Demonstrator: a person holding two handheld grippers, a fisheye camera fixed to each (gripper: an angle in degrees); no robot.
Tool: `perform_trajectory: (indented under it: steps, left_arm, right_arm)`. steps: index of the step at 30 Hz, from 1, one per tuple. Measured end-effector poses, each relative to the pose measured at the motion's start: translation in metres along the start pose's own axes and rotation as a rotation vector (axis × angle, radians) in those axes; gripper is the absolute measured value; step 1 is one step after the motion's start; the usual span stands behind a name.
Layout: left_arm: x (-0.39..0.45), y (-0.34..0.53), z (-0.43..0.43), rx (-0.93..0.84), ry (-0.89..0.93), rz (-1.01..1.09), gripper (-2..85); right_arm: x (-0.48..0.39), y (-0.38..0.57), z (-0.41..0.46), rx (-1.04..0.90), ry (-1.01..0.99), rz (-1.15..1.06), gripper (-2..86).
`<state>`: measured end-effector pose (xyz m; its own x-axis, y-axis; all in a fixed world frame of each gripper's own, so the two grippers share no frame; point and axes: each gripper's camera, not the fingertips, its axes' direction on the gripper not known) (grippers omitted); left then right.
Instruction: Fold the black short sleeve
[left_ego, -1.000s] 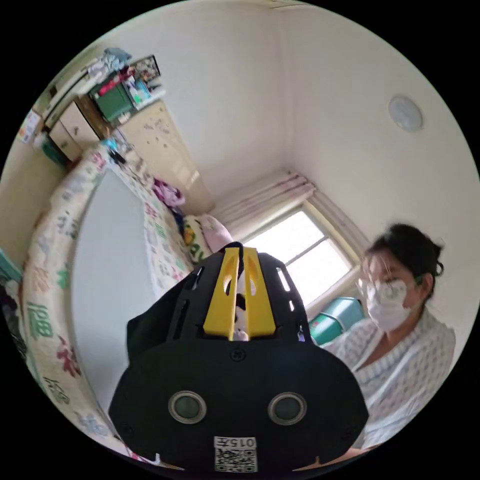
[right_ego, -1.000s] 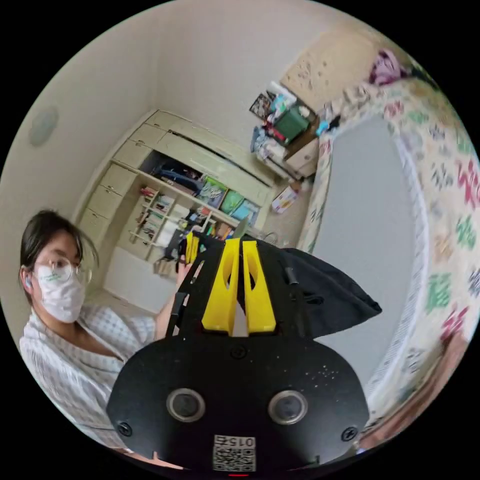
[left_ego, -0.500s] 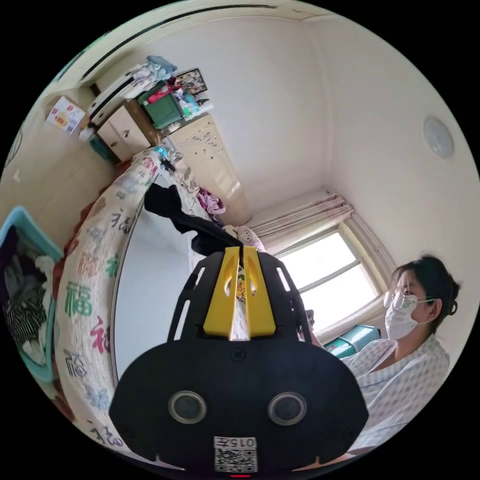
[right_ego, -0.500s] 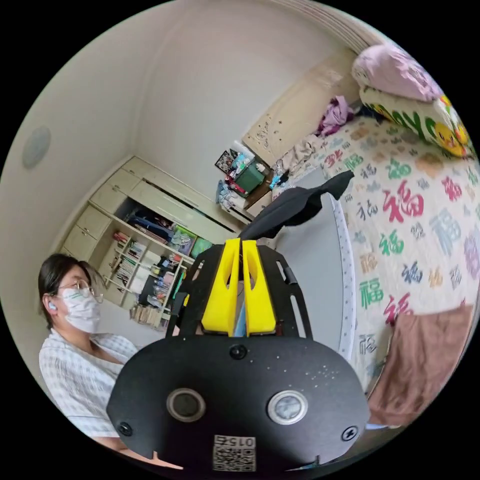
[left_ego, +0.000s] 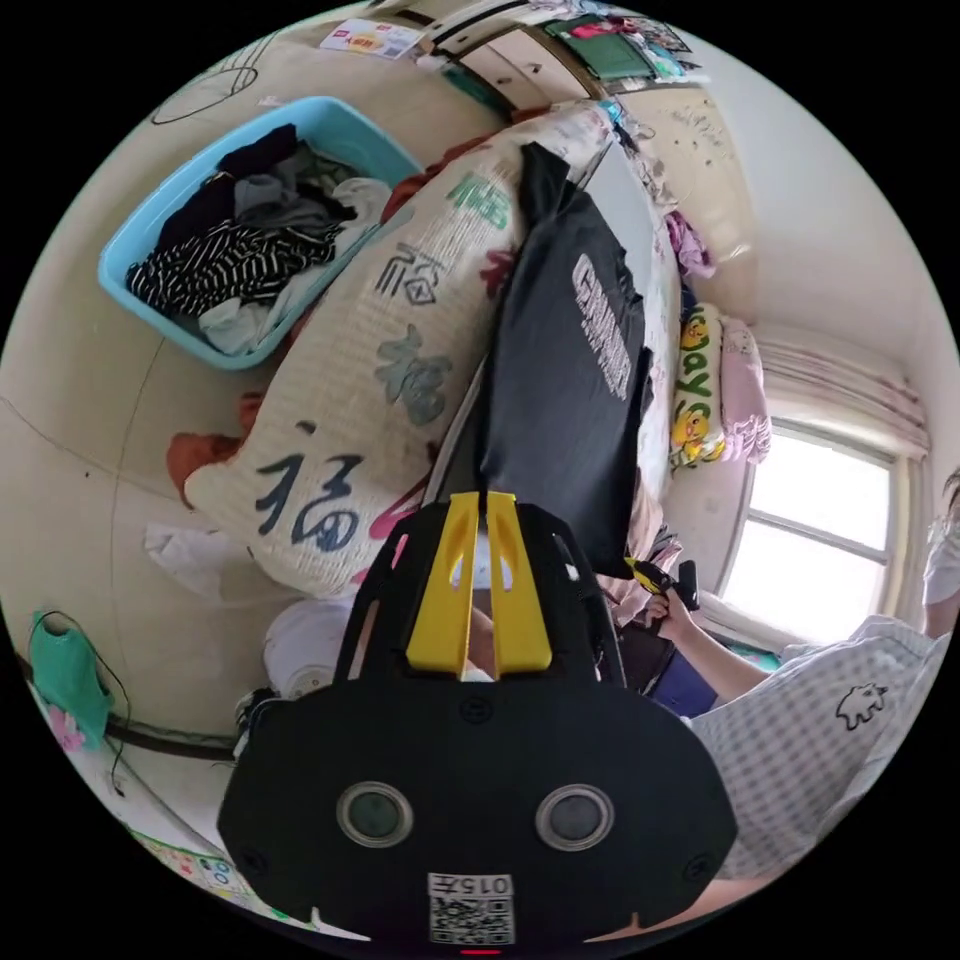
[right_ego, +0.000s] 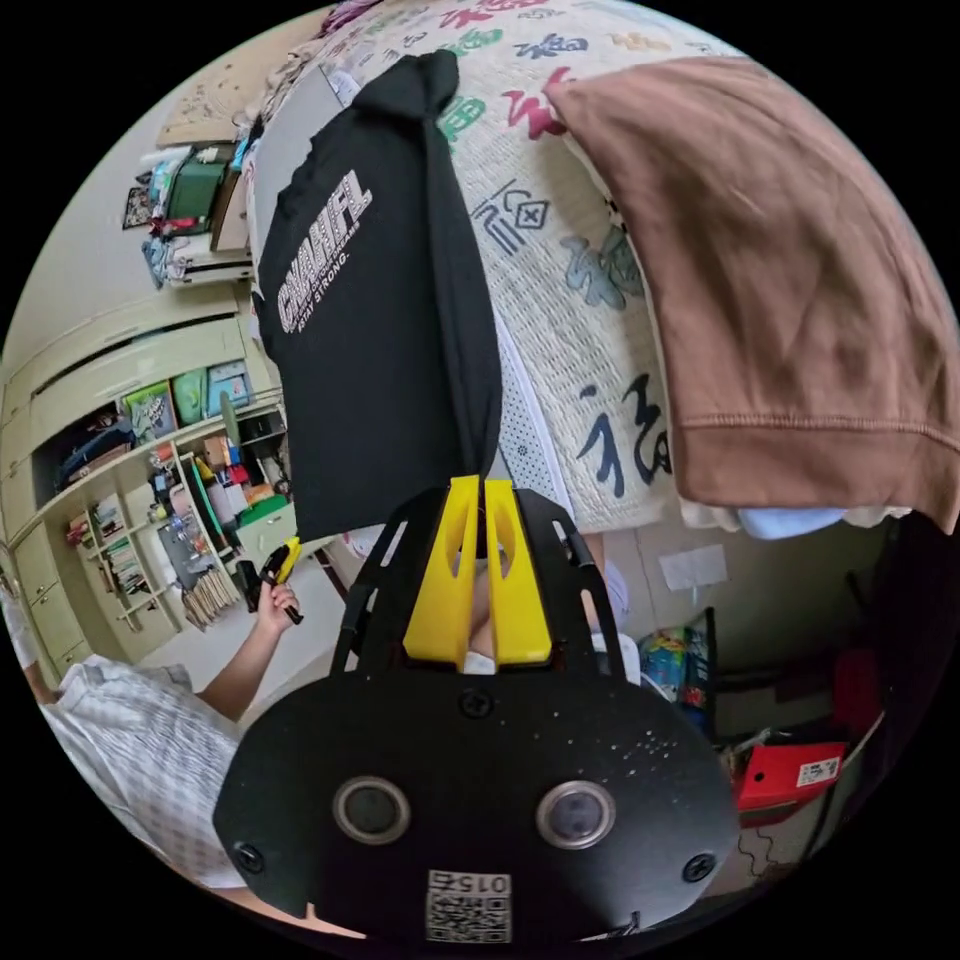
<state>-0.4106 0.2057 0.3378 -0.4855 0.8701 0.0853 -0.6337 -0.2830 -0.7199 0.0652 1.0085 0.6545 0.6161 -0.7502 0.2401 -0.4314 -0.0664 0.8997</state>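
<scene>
The black short sleeve shirt (left_ego: 565, 370) with white print lies stretched out over the grey mat and the patterned bed cover (left_ego: 390, 340). My left gripper (left_ego: 480, 497) is shut on one near corner of its hem. In the right gripper view the shirt (right_ego: 375, 300) runs from the bed down to my right gripper (right_ego: 478, 484), which is shut on the other hem corner. The right gripper (left_ego: 655, 578) also appears in the left gripper view, held in a hand; the left gripper (right_ego: 278, 565) appears likewise in the right gripper view.
A blue basket (left_ego: 150, 230) of clothes stands on the floor beside the bed. A brown garment (right_ego: 790, 280) hangs over the bed's edge beside the shirt. Pillows (left_ego: 715, 390) lie at the bed's far end. Shelves (right_ego: 150, 470) and a red box (right_ego: 795, 775) stand nearby.
Both grippers swung down from up high, and the views now tilt toward the bed. The shirt, bunched in the air before, is now spread flat over the bed.
</scene>
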Motion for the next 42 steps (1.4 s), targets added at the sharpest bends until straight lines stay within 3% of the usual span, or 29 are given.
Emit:
perform_trajectory:
  steps: [3, 8, 13, 16, 19, 24, 29, 34, 38, 42]
  left_arm:
    - [0.024, 0.015, -0.024, 0.016, -0.029, -0.039, -0.4]
    - [0.089, 0.025, -0.060, -0.093, -0.278, -0.010, -0.3]
    - [0.141, 0.021, -0.091, -0.099, -0.306, -0.085, 0.2]
    - [0.183, 0.023, -0.122, -0.146, -0.424, -0.077, 0.7]
    - [0.234, 0.021, -0.165, -0.122, -0.534, -0.087, 2.3]
    - [0.381, -0.029, -0.197, -0.014, -0.498, 0.100, 6.3]
    - [0.598, -0.133, -0.138, 0.042, -0.265, 0.357, 7.7]
    - [0.783, -0.235, -0.053, 0.061, -0.108, 0.467, 9.4]
    - [0.913, -0.315, 0.010, 0.014, -0.155, 0.522, 9.9]
    - [0.984, -0.368, 0.041, -0.081, -0.221, 0.534, 11.4]
  right_arm:
    - [0.011, 0.002, 0.001, 0.018, -0.044, 0.061, 0.0]
    - [0.020, -0.001, 0.009, -0.089, 0.127, 0.071, 0.1]
    - [0.041, -0.012, 0.011, -0.117, 0.138, 0.147, 0.1]
    - [0.053, -0.014, 0.003, -0.182, 0.223, 0.140, -0.2]
    - [0.071, -0.015, -0.031, -0.115, 0.169, 0.147, -0.3]
    - [0.072, -0.055, -0.098, 0.055, 0.079, -0.005, -0.4]
    - [0.067, -0.146, -0.146, 0.075, -0.031, -0.232, -0.3]
    - [0.067, -0.198, -0.186, 0.099, -0.085, -0.390, -0.3]
    - [0.080, -0.232, -0.208, 0.119, -0.127, -0.432, -0.3]
    - [0.094, -0.258, -0.220, 0.128, -0.198, -0.424, -0.3]
